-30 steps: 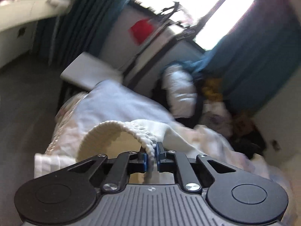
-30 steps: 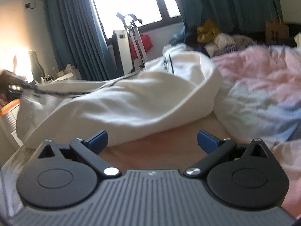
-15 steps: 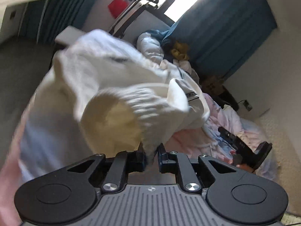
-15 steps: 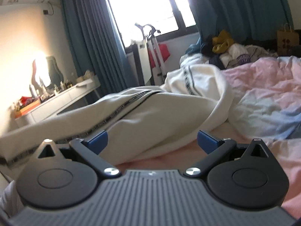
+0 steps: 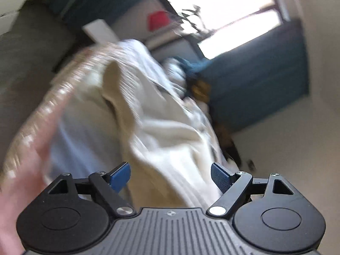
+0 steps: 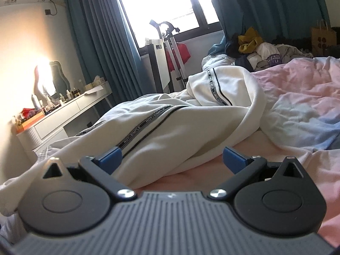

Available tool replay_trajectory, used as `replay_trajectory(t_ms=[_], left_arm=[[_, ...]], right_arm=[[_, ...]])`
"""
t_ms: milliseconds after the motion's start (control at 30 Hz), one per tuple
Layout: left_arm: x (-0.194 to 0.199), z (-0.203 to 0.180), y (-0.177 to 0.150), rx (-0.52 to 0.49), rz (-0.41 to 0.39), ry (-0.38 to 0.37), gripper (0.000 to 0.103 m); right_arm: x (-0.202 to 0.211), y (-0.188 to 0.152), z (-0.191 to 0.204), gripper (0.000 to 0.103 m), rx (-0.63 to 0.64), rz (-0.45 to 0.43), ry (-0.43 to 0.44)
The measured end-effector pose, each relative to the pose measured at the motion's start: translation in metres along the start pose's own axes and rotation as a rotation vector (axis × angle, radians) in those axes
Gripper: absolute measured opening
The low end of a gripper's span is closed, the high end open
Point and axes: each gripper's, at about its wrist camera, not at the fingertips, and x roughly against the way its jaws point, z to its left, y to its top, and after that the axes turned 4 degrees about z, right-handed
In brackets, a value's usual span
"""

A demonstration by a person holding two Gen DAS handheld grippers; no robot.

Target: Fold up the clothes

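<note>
The cream sweatshirt lies crumpled across the bed, its lettered black stripe running toward the bed's left edge. Right hand-held gripper sits low just before it, fingers spread wide, nothing between them. Left hand-held gripper is also spread apart over blurred cream fabric. A pink-and-blue duvet bunches against the garment's right side. Beyond the far edge, a clothes heap; past the left edge, a cluttered dressing table and teal curtains.

Left wrist view: white garment motion-blurred, its folds indistinct. Right wrist view: the garment's near end runs behind the gripper body.
</note>
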Motion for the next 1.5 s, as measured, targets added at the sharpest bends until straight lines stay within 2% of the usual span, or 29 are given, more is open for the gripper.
replay_trajectory(t_ms=[100,233,267,333,400,433,467,533,567,767,867,933,1067,1100,1133,1200,1233,1300,1400,1500], left_arm=[[-0.034,0.016,0.038,0.037,-0.025,0.07,0.084],[-0.073,0.027,0.087,0.066,-0.087,0.055,0.08],[-0.083,0.028,0.099,0.076,-0.096,0.058,0.075],[-0.103,0.028,0.123,0.09,-0.077,0.047,0.062],[-0.124,0.021,0.142,0.081,-0.039,0.064,0.037],[-0.133,0.015,0.15,0.065,-0.018,0.092,0.03],[-0.142,0.005,0.156,0.029,-0.005,0.119,0.009],[-0.155,-0.022,0.166,-0.068,-0.011,0.174,0.009],[-0.155,-0.035,0.173,-0.103,-0.042,0.198,0.009],[-0.149,-0.092,0.242,-0.142,-0.21,0.299,0.008],[-0.149,-0.114,0.277,-0.166,-0.296,0.39,0.008],[-0.167,-0.113,0.296,-0.176,-0.289,0.457,0.009],[-0.223,-0.09,0.31,-0.175,-0.186,0.554,0.011],[-0.24,-0.084,0.31,-0.177,-0.161,0.57,0.022],[-0.254,-0.079,0.308,-0.184,-0.151,0.587,0.029],[-0.268,-0.072,0.3,-0.198,-0.164,0.62,0.056],[-0.27,-0.071,0.296,-0.207,-0.172,0.626,0.062],[-0.262,-0.074,0.285,-0.22,-0.19,0.633,0.077],[-0.229,-0.087,0.261,-0.243,-0.213,0.626,0.084],[-0.184,-0.102,0.236,-0.266,-0.249,0.656,0.094]], right_arm=[[-0.006,-0.001,-0.001,0.103,-0.004,0.008,-0.004],[-0.016,-0.005,-0.009,0.103,-0.02,0.034,-0.033],[-0.019,-0.005,-0.011,0.103,-0.029,0.041,-0.041],[-0.024,-0.006,-0.013,0.103,-0.039,0.051,-0.047],[-0.028,-0.006,-0.014,0.103,-0.044,0.056,-0.053],[-0.03,-0.005,-0.015,0.103,-0.045,0.053,-0.056],[-0.031,-0.005,-0.016,0.103,-0.047,0.049,-0.06],[-0.033,-0.004,-0.018,0.103,-0.05,0.042,-0.068],[-0.034,-0.003,-0.019,0.103,-0.052,0.039,-0.071],[-0.04,0.0,-0.025,0.103,-0.061,0.017,-0.094],[-0.043,0.001,-0.028,0.103,-0.065,0.006,-0.105],[-0.046,0.002,-0.03,0.103,-0.068,-0.001,-0.113],[-0.052,0.007,-0.041,0.103,-0.085,-0.007,-0.138],[-0.053,0.008,-0.044,0.103,-0.09,-0.01,-0.143],[-0.053,0.009,-0.047,0.103,-0.091,-0.015,-0.146],[-0.052,0.01,-0.05,0.103,-0.092,-0.02,-0.145],[-0.052,0.01,-0.051,0.103,-0.091,-0.021,-0.143],[-0.051,0.01,-0.052,0.103,-0.09,-0.023,-0.138],[-0.044,0.012,-0.049,0.103,-0.081,-0.035,-0.127],[-0.036,0.014,-0.046,0.103,-0.073,-0.047,-0.117]])
